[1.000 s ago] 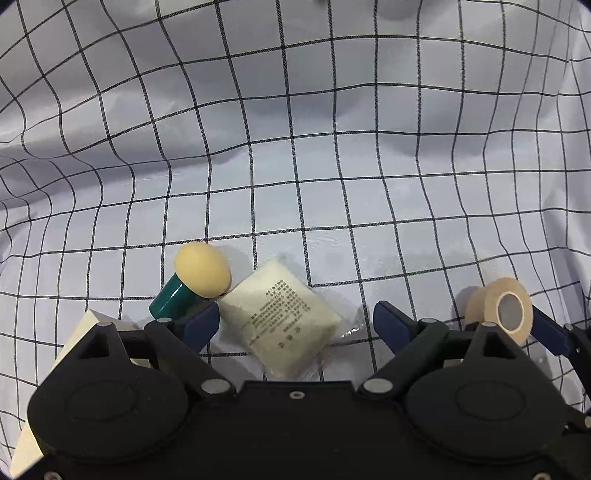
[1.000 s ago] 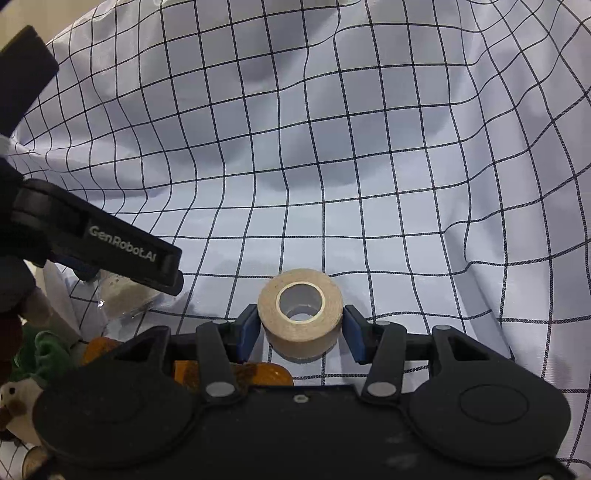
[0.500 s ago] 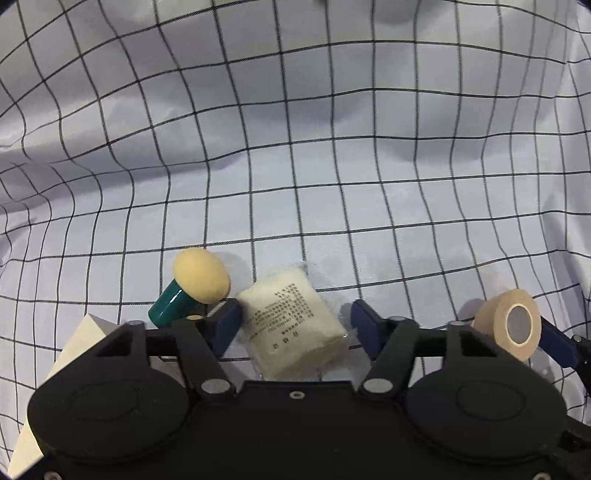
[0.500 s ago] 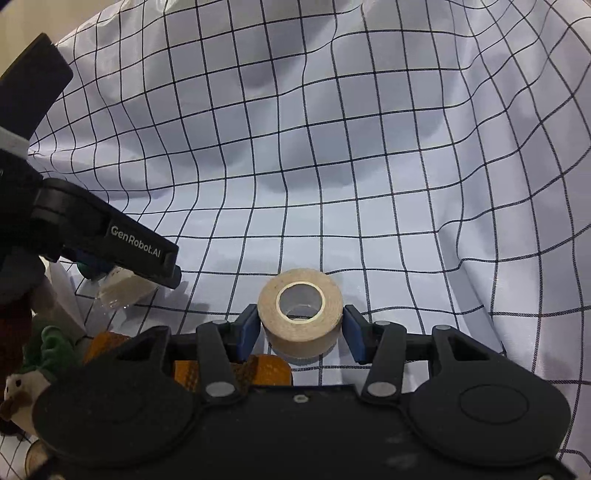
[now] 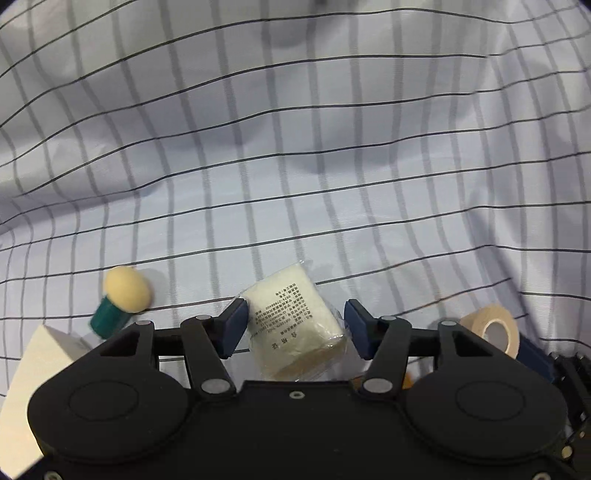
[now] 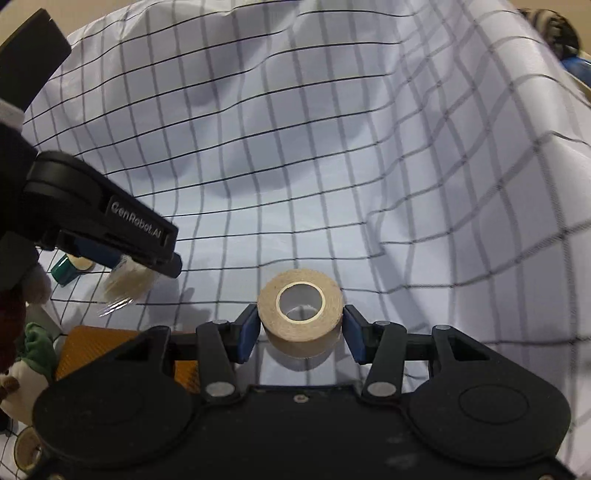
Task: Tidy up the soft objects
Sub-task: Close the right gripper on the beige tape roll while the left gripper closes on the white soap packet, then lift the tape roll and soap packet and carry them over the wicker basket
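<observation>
On the far left of the checked cloth lies a green-handled puff, clear of both claws, with a white block at the frame's edge beside it. Both look soft and light.

The left gripper has just been closing, and the packet sits between its blue pads. The left pad touches the film; on the right the film bulges near the pad, and the packet appears lifted off the cloth, so I judge it gripped. The packet is a white wad sealed in clear film: light, squashy and slippery. It is best taken across the padded middle, as here, not by the loose film edge, which would slide out.

The right gripper is closed on the tape roll, pads on its two flat sides, hole facing up. The roll is firmer than the packet and light; its cloth-like surface should hold well.

The left view shows the packet's print and the roll only at its right edge. The right view alone shows the left claw from outside, the packet hanging under it above the cloth, an orange piece and plush toys at lower left, and a dark object beyond the cloth's far right corner.
</observation>
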Action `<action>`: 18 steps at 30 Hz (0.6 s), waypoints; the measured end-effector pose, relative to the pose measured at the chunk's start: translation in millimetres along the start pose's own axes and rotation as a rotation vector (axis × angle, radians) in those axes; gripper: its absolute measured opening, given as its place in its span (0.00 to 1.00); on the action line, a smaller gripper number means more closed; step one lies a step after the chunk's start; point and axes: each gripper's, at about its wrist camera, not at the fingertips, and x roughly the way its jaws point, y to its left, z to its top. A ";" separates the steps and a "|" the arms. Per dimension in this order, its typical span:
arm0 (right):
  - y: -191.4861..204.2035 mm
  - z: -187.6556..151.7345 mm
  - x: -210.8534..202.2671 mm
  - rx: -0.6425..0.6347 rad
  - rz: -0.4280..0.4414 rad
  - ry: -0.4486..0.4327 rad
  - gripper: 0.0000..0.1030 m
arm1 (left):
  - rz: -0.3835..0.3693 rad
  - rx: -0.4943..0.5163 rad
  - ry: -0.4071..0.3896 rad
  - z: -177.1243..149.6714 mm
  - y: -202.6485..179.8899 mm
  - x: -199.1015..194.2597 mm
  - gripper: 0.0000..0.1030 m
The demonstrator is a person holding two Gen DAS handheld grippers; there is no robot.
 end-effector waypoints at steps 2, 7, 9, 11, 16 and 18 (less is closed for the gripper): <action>-7.1 -3.9 -6.2 0.015 -0.008 0.004 0.46 | -0.023 0.016 -0.004 0.9 -11.7 -0.7 0.53; -20.7 -15.5 -20.9 0.047 -0.024 0.014 0.46 | -0.085 0.055 -0.001 0.2 -35.5 -4.3 0.53; -26.3 -20.4 -26.7 0.054 -0.029 0.017 0.46 | -0.107 0.068 0.003 -1.0 -45.7 -4.5 0.53; -30.4 -24.9 -31.5 0.063 -0.033 0.019 0.46 | -0.129 0.080 0.007 -2.9 -55.5 -5.6 0.53; -40.5 -36.3 -45.7 0.086 -0.030 0.034 0.46 | -0.188 0.106 0.031 -11.5 -75.1 -8.7 0.53; -43.6 -38.8 -51.2 0.092 -0.030 0.034 0.46 | -0.206 0.120 0.047 -18.5 -81.6 -10.4 0.53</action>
